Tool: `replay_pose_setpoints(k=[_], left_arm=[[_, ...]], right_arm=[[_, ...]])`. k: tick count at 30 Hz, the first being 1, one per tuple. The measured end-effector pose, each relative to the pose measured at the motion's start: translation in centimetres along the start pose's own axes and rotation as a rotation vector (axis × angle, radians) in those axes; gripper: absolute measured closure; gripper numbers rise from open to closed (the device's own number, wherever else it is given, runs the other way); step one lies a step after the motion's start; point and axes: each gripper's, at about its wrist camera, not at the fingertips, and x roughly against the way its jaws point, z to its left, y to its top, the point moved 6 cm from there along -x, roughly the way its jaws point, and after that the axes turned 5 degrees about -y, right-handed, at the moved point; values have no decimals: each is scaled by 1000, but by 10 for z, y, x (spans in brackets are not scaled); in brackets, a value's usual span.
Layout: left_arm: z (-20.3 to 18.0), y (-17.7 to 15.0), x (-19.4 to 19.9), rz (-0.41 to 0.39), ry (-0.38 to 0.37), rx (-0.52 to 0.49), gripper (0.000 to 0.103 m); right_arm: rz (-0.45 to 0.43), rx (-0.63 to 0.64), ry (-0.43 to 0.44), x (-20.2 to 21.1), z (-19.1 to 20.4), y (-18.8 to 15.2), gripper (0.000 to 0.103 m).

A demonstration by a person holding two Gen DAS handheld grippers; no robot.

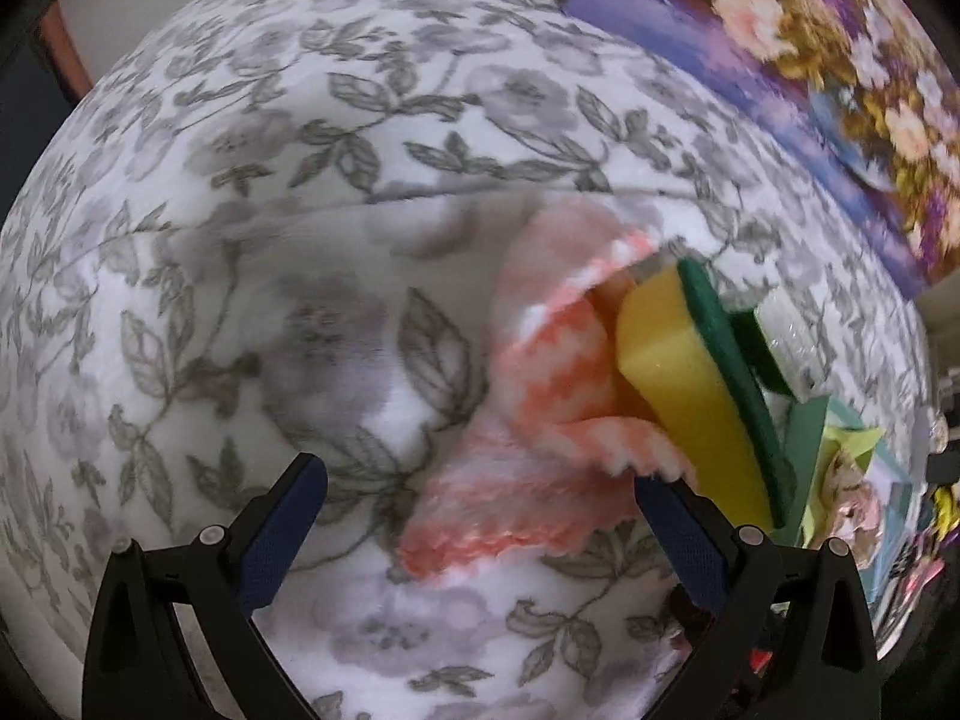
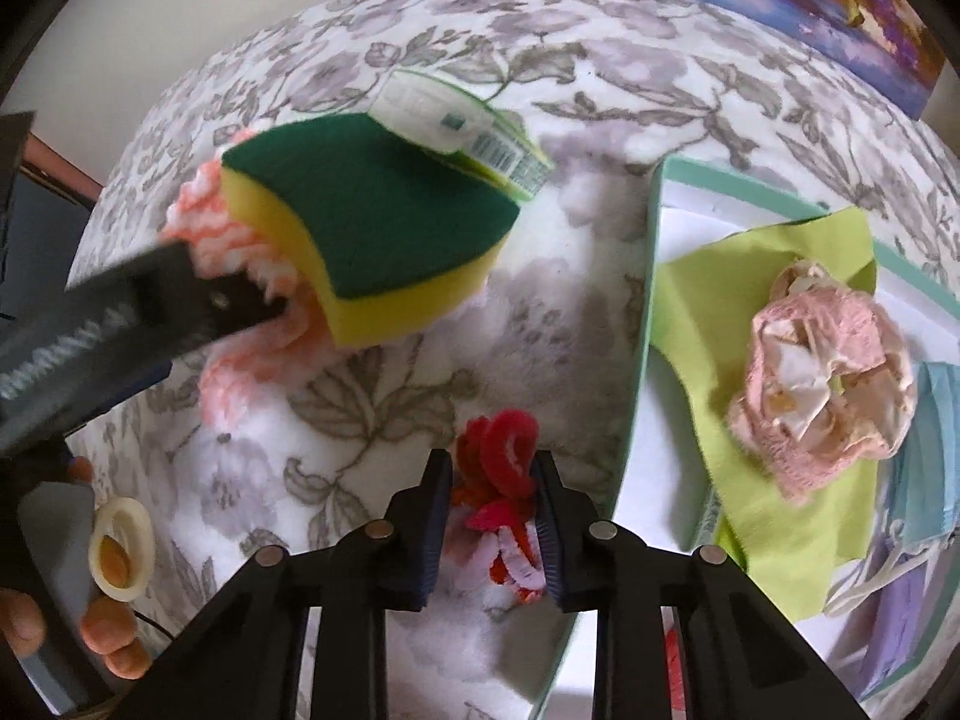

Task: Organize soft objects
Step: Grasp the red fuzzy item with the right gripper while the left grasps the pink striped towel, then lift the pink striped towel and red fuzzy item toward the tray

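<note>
Red fuzzy pipe-cleaner bundle sits between the narrowed jaws of the right gripper, and the pads seem to pinch it. It looks light and springy, best held at its thick middle. To the right is the tray with soft cloths. Far left, the left gripper is spread wide and holds nothing, beside the sponge on the pink cloth.

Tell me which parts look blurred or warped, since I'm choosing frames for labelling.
Left wrist: the floral painting and pink cloth are motion-smeared, and the blanket bulges with fisheye distortion. Right wrist: the left gripper streaks and the sponge is soft.
</note>
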Motion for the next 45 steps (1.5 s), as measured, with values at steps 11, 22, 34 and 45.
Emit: replay_pose_setpoints(k=[11,22,34,45], left_arm=[[-32,-1,-32,37,64,-125,10],[-67,-1,-33,25,20,-197,66],[-69,-20,-19,34,-63,-184,86],[-45,-44,30,-14,-73,-179,87]], right_arm=[[-1,-2,14,8,-7,4,75],[2,-11,16,6,-8,6,74],[-8,-6,4,14,-6,4,76],[-24,3,-17,32,-12,-15,77]])
